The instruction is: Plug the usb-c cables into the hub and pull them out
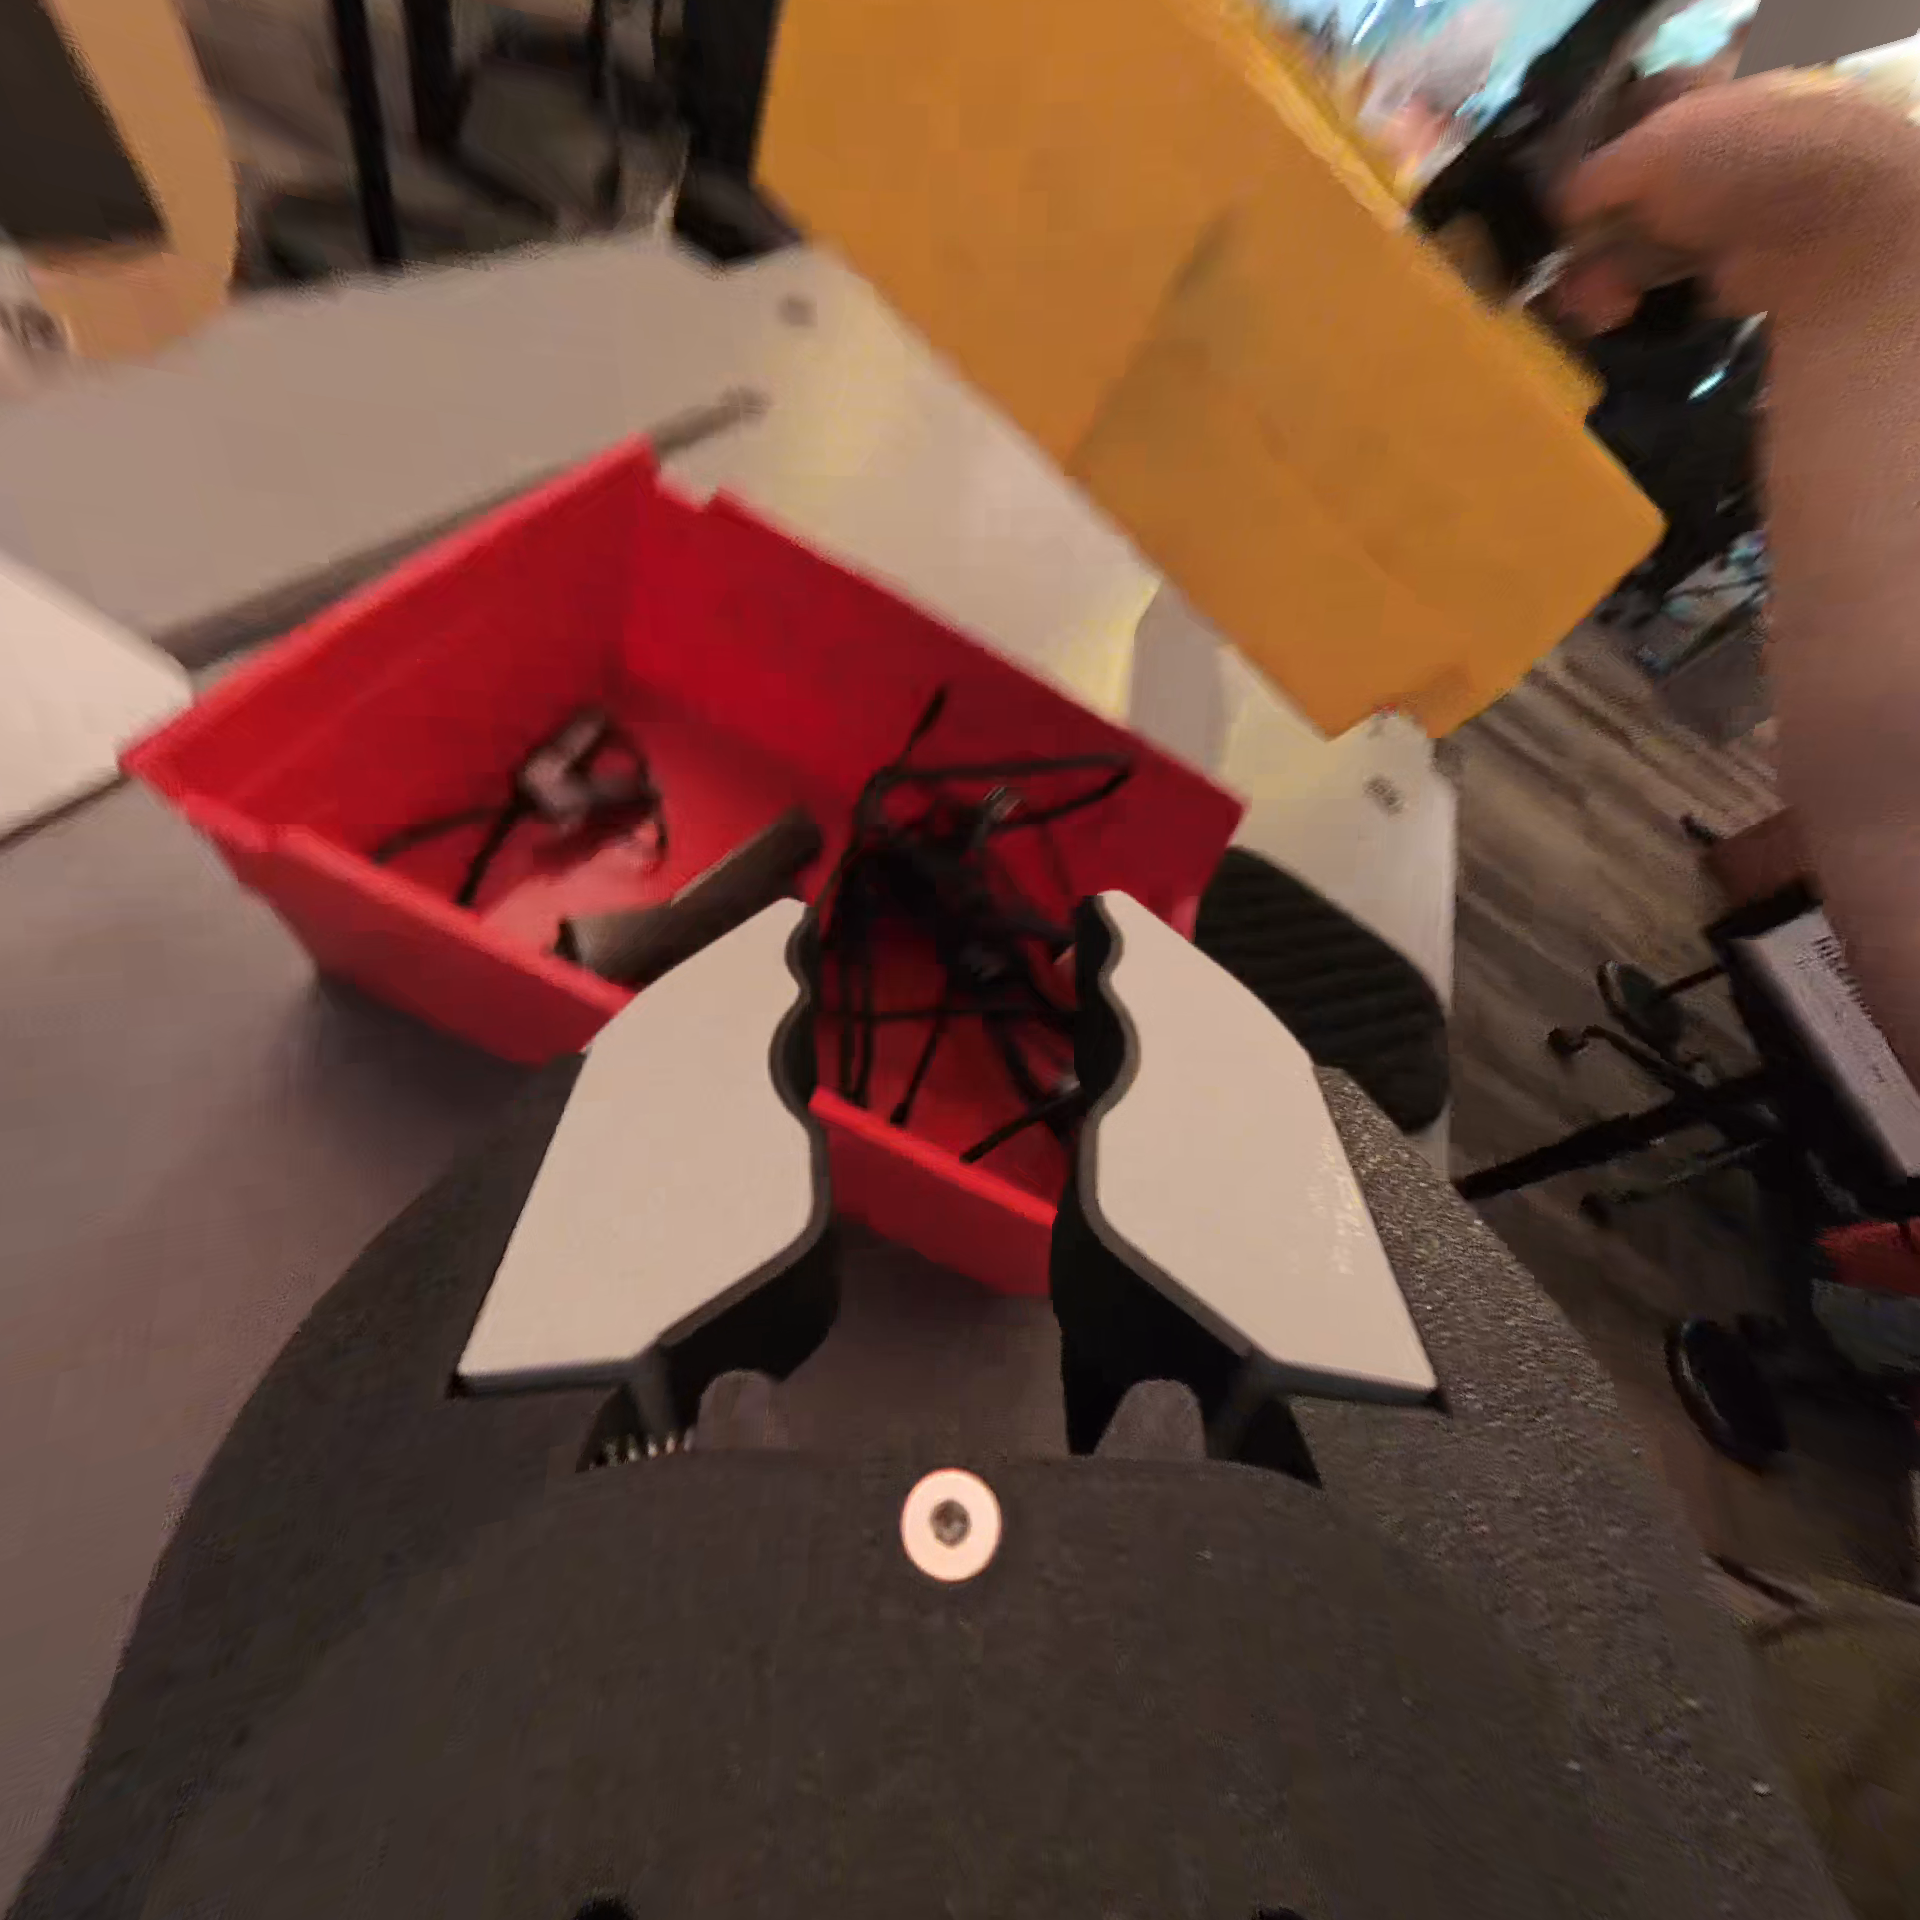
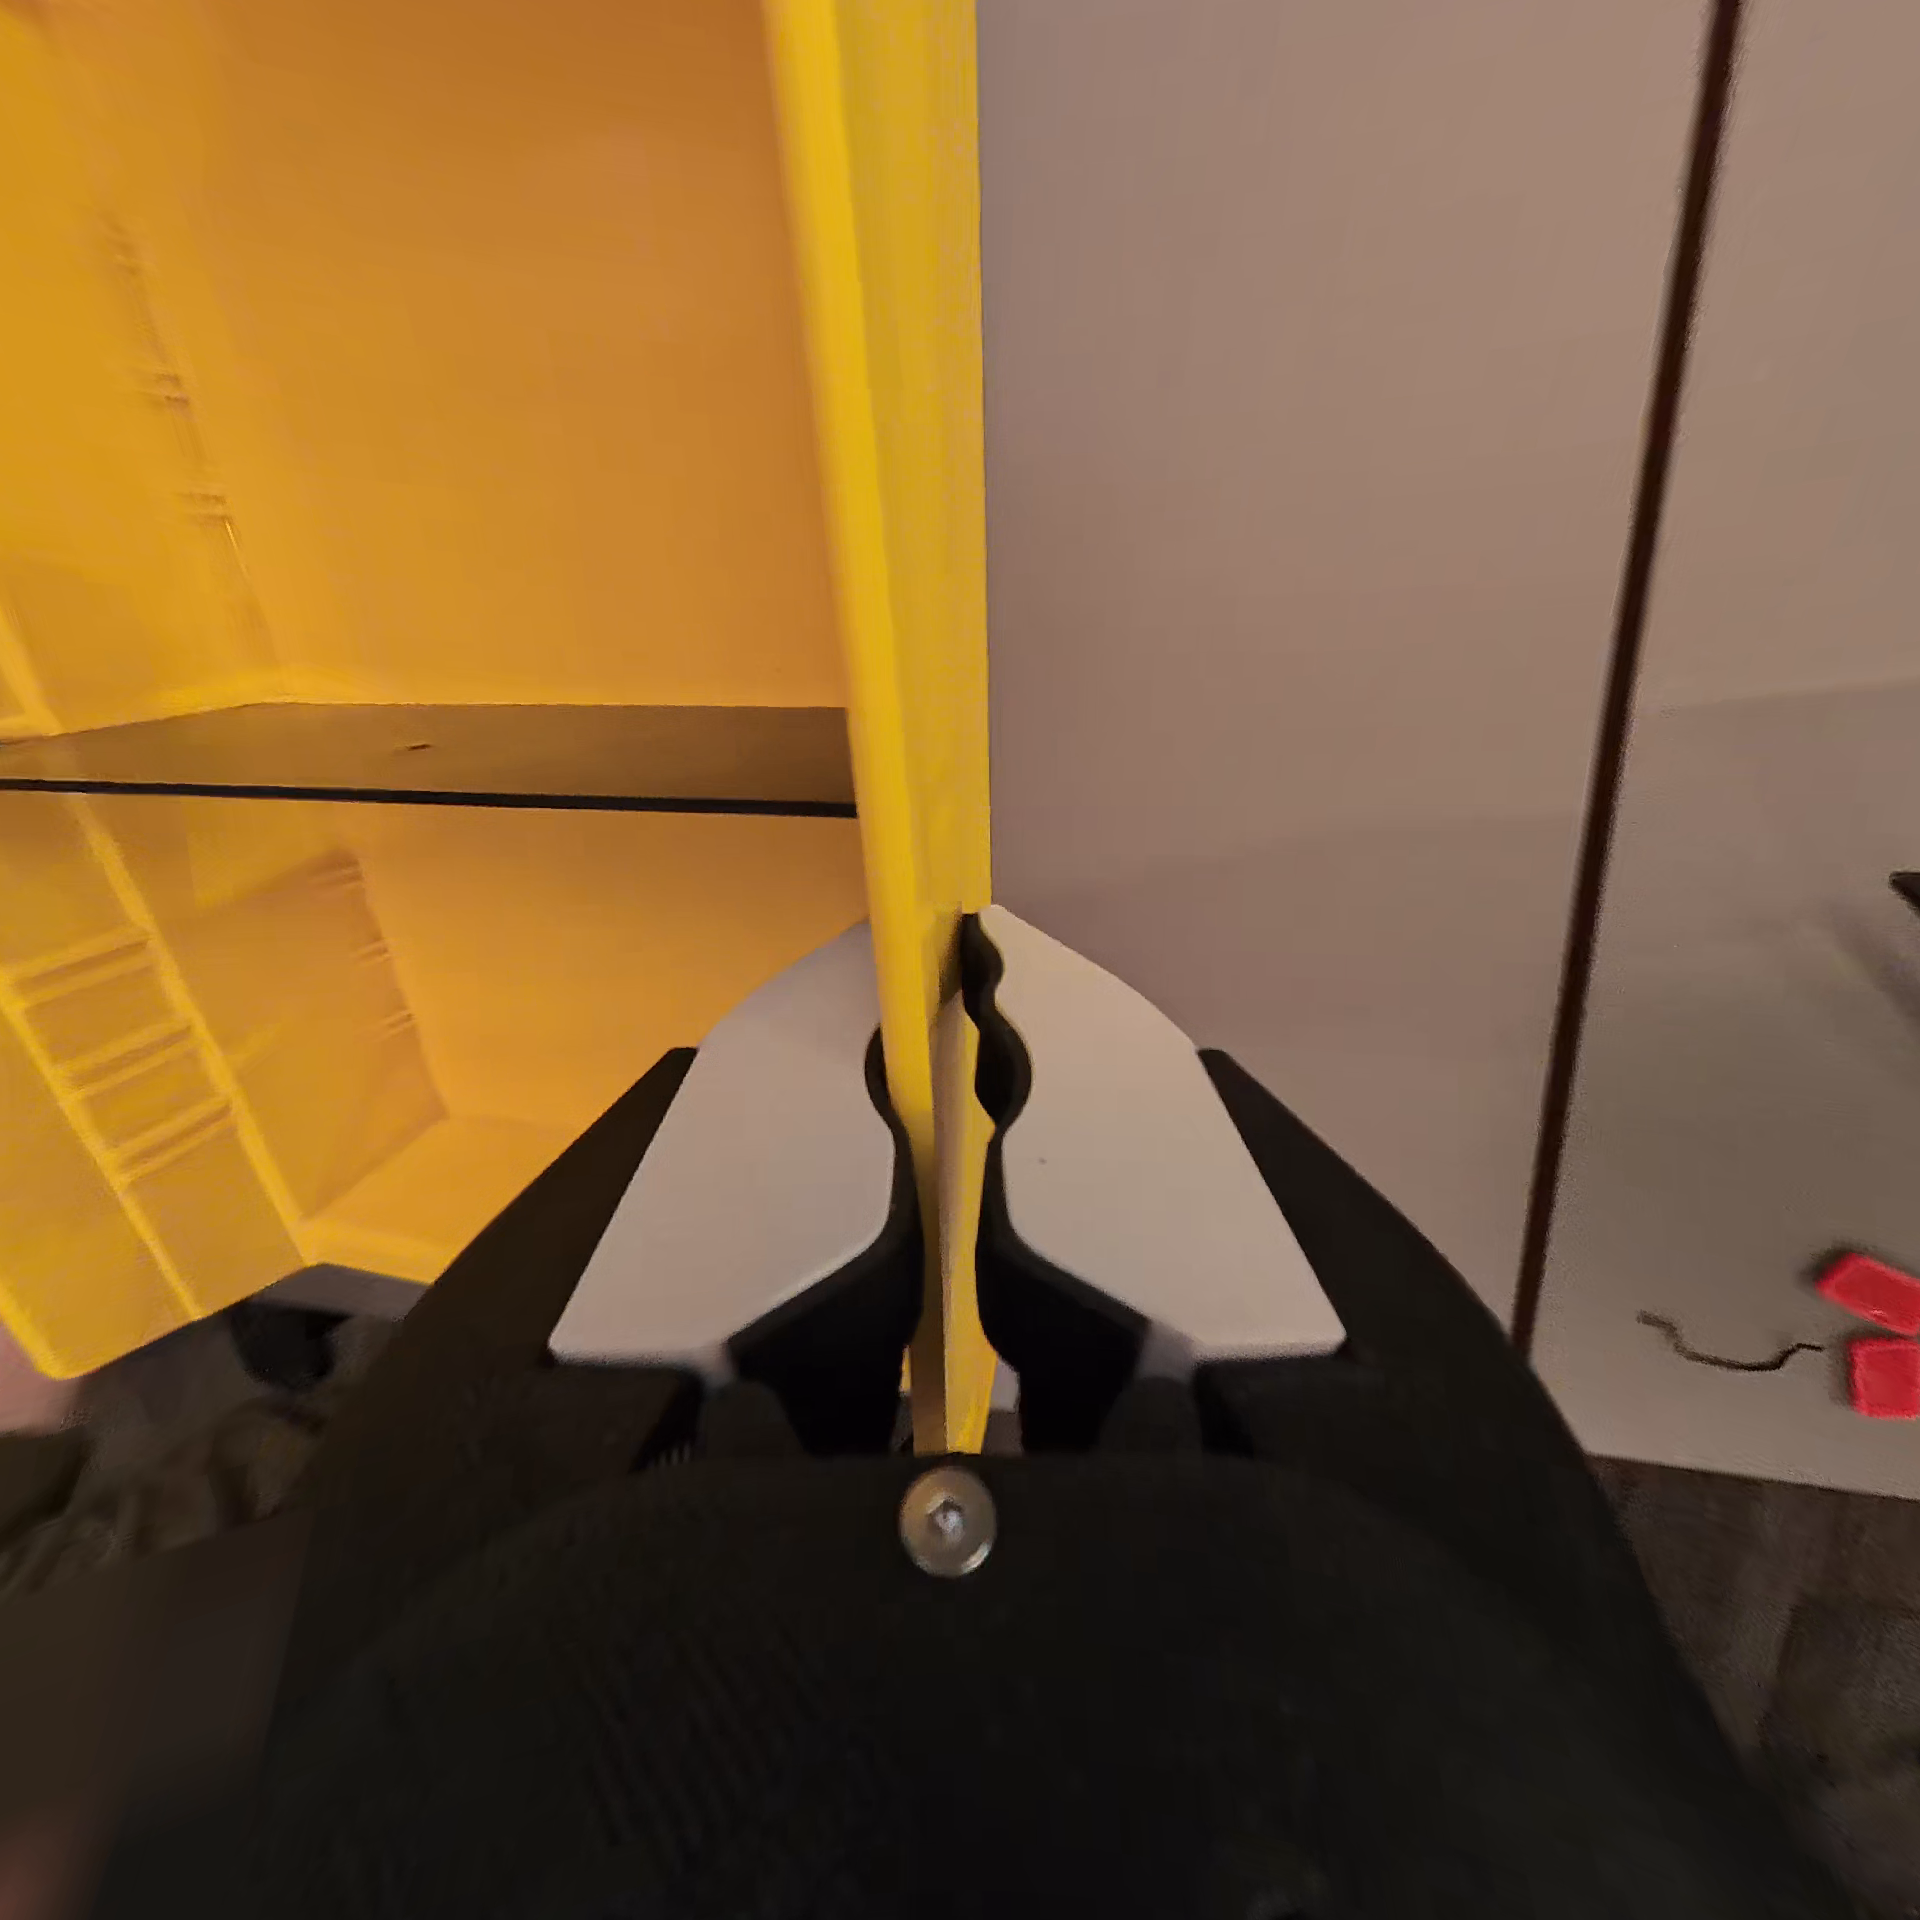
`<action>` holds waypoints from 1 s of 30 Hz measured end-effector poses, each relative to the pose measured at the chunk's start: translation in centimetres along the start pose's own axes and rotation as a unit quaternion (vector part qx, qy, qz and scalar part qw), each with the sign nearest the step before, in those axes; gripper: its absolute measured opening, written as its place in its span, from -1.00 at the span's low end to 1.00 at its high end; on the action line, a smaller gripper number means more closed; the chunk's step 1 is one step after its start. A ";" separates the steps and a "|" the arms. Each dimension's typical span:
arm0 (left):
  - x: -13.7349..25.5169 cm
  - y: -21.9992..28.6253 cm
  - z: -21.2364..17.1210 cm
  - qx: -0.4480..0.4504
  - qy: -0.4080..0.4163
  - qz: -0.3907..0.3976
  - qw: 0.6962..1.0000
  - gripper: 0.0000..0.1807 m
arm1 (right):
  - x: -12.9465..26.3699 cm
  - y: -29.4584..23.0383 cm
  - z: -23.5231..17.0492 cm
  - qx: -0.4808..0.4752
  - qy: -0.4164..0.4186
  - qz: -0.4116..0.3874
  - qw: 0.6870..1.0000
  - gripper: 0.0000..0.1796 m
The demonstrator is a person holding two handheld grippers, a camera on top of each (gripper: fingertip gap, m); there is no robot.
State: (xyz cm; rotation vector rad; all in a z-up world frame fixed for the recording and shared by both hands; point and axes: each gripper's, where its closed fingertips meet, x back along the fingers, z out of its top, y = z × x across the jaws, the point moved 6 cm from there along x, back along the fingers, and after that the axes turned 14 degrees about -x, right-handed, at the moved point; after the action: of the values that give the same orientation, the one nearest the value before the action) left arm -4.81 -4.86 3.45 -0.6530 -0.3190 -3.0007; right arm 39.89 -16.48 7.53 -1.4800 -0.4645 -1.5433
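Note:
A red bin (image 1: 416,790) sits on the grey table and holds tangled black USB-C cables (image 1: 935,935) and dark hubs (image 1: 707,914). My left gripper (image 1: 940,935) is open and empty, hovering over the bin's near right corner. My right gripper (image 2: 951,935) is shut on the side wall of a yellow bin (image 2: 914,520), which it holds tipped in the air. That yellow bin (image 1: 1195,364) also shows in the left wrist view, raised above and behind the red bin, with a hand (image 1: 1787,260) at its right. The yellow bin's inside looks empty.
A black divider (image 2: 436,758) crosses the yellow bin's inside. A dark seam (image 2: 1631,665) splits the pale table. Red pieces (image 2: 1881,1340) and a thin black wire (image 2: 1725,1361) lie at the right. A black pad (image 1: 1320,977) lies beyond the red bin; a chair base (image 1: 1662,1101) stands on the floor. The gap from one gripper's tips to the other's is roughly 40 cm.

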 end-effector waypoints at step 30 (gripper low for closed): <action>-5.9 -4.6 -5.8 0.246 -0.509 0.023 0.824 -0.90 | -13.6 5.0 -0.2 -0.029 -0.025 0.068 0.997 -0.84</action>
State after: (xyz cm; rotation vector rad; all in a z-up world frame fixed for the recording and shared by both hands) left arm -2.27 -1.52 -4.98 -2.0325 -1.0186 -2.0397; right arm 41.82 -14.41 -6.68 -1.5654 -0.3422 -1.4270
